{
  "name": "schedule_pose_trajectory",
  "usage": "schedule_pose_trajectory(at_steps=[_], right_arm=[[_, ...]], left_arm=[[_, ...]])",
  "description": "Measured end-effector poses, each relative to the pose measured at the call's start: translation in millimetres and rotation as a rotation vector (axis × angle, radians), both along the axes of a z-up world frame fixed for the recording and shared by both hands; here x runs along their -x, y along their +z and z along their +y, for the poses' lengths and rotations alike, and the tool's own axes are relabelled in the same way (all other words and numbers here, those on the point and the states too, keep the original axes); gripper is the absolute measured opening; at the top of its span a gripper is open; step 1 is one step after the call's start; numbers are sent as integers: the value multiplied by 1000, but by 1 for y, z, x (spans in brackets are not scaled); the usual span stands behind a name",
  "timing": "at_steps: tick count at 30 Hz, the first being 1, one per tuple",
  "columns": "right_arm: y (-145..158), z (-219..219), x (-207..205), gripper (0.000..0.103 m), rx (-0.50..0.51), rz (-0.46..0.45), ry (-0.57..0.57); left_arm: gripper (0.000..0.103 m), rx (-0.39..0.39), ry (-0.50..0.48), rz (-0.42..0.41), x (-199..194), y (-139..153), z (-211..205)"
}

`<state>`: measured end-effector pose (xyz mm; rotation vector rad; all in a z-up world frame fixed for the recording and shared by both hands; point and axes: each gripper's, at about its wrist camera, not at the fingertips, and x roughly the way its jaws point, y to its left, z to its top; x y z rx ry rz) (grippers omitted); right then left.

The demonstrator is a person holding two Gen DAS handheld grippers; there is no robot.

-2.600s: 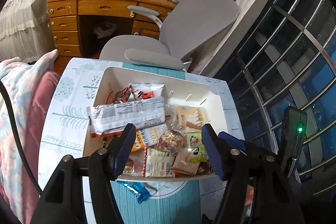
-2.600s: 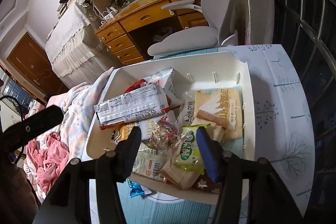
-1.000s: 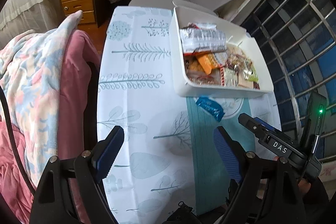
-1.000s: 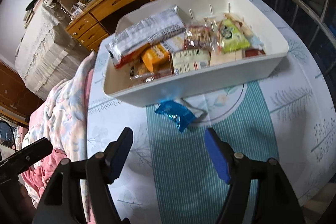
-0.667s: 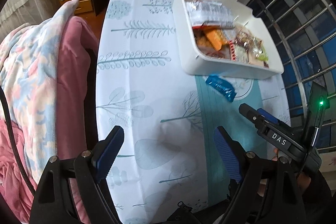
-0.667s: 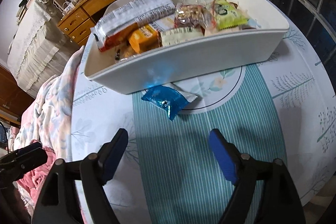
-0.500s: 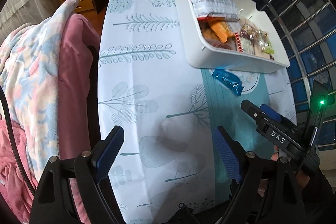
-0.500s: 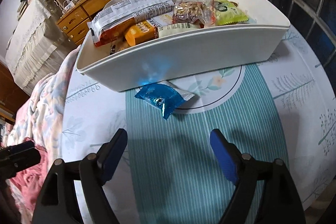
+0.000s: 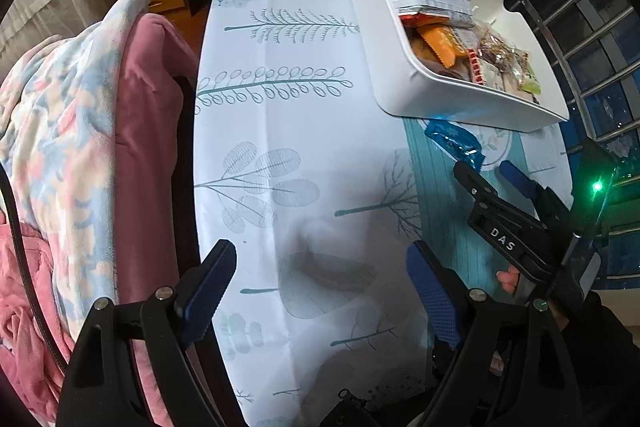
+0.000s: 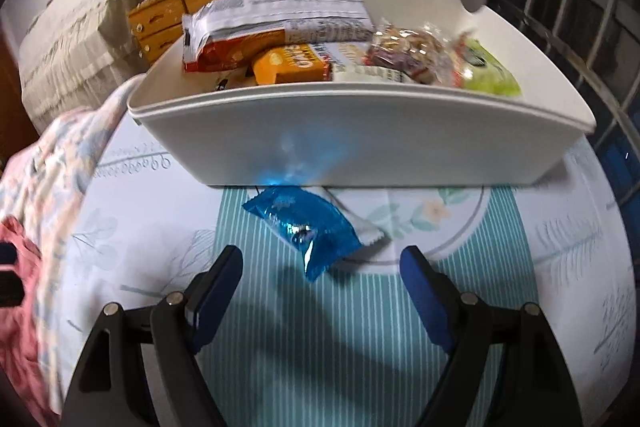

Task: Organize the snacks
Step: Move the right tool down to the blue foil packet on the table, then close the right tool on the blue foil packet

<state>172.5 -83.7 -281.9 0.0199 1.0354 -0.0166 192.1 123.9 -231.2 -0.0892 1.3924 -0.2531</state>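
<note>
The white bin (image 10: 360,151) of snacks stands toward the far right part of the bench (image 9: 280,155), its near wall running across the right wrist view and one long side close to the bench edge by the window bars (image 9: 592,27). Left of the bin the leaf-printed cloth lies bare up to the left edge, where a pink and floral blanket (image 9: 72,131) presses against the bench. The striped teal runner (image 10: 360,327) in front of the bin is open apart from one thing: the blue snack packet (image 10: 304,223), lying flat just before the bin's near wall, partly over a white wrapper (image 10: 360,223)

Compared with half a second ago, the blue packet looms larger and sits nearer the right gripper (image 10: 320,283); the bin fills more of that view, and the picture is more blurred. In the left wrist view the bin and packet have slid further toward the upper right

The right gripper is low over the runner, its jaws released and spread wide, the packet's near tip roughly between the blue pads (image 10: 424,299). The left gripper (image 9: 320,291) hovers over bare cloth well back from the bin, jaws likewise released and holding nothing
</note>
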Motion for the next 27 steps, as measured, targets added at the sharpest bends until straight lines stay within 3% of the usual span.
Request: schedule_pose_trajectory(at_steps=[6,15,18,20,27], right_arm=[[-16,9,-13,82,79,25,61],[-19,17,-25,81,82,6,117],[-18,15,-26,74,63,9,124],[-17,10,-29,65,49,15,120],[-12,0,-33,57,36,53,148]], left_arm=[[86,-34,19,13,-11,-6,5],[86,-91,32,33,-24,-15,4],[86,-121,25,27,-28,-16,0],[86,-129,22,27,-30,-16,-2],[86,-128,30,20,-38,-10,-10]])
